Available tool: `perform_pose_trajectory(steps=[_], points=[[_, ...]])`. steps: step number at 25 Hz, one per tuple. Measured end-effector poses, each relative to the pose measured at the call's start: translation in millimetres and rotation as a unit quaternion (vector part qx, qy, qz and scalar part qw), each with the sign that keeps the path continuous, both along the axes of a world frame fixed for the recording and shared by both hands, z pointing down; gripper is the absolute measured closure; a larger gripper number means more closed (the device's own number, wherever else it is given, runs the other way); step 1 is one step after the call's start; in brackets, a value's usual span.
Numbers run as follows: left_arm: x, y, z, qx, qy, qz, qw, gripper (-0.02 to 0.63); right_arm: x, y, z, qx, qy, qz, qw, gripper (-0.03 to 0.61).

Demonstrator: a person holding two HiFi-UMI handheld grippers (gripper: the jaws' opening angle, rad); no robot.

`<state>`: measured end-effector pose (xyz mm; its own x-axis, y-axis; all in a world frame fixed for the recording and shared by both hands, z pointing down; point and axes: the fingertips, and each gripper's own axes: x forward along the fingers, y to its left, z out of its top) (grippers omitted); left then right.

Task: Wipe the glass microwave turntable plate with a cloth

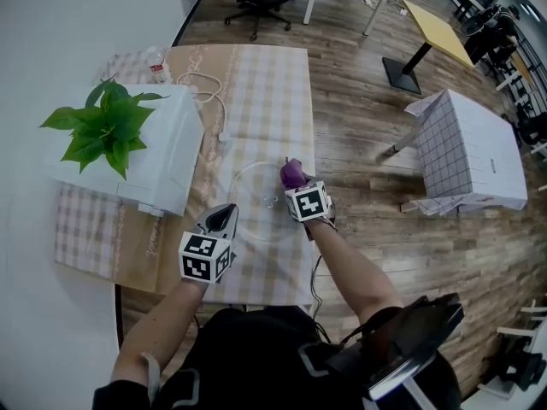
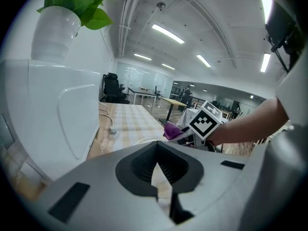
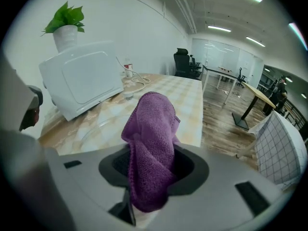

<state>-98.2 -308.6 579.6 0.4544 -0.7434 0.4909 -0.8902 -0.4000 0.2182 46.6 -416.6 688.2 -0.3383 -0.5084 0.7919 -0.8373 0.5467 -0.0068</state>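
Observation:
The clear glass turntable plate (image 1: 249, 168) lies flat on the checked tablecloth, in front of the microwave. A purple cloth (image 1: 292, 173) hangs bunched from my right gripper (image 1: 295, 181), which is shut on it over the plate's right rim. In the right gripper view the cloth (image 3: 150, 138) covers the jaws, and the plate (image 3: 98, 125) shows beyond it. My left gripper (image 1: 225, 213) is at the plate's left rim with its jaws shut; I cannot tell whether it touches the glass. In the left gripper view the plate's rim (image 2: 142, 141) shows just past the left gripper (image 2: 157, 150).
A white microwave (image 1: 162, 152) with a potted plant (image 1: 102, 126) on top stands on the table's left side. Its cable (image 1: 214, 101) loops behind the plate. The table's right edge (image 1: 309, 143) runs close to my right gripper. A cloth-covered stand (image 1: 470, 152) is on the floor at right.

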Motion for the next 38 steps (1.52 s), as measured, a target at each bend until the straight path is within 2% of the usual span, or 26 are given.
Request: perform_pose_trajectory(steps=[11, 19, 29, 38], points=[[-43.4, 15.3, -7.9, 0.004, -0.016, -0.042, 0.999, 0.607, -121.7, 27.5, 0.6, -0.01, -0.046, -0.092, 0.995, 0.411], [-64.2, 30.1, -2.5, -0.007, -0.02, -0.066, 0.9976, 0.606, -175.9, 33.4, 13.9, -0.022, -0.046, -0.134, 0.99, 0.411], [-57.2, 30.4, 0.8, -0.013, -0.014, -0.061, 0.998, 0.607, -166.2, 35.1, 28.1, -0.036, -0.041, -0.125, 0.991, 0.41], [-34.5, 23.5, -0.7, -0.01, -0.013, -0.036, 0.9992, 0.607, -126.2, 28.9, 29.7, -0.04, -0.029, -0.094, 0.994, 0.411]])
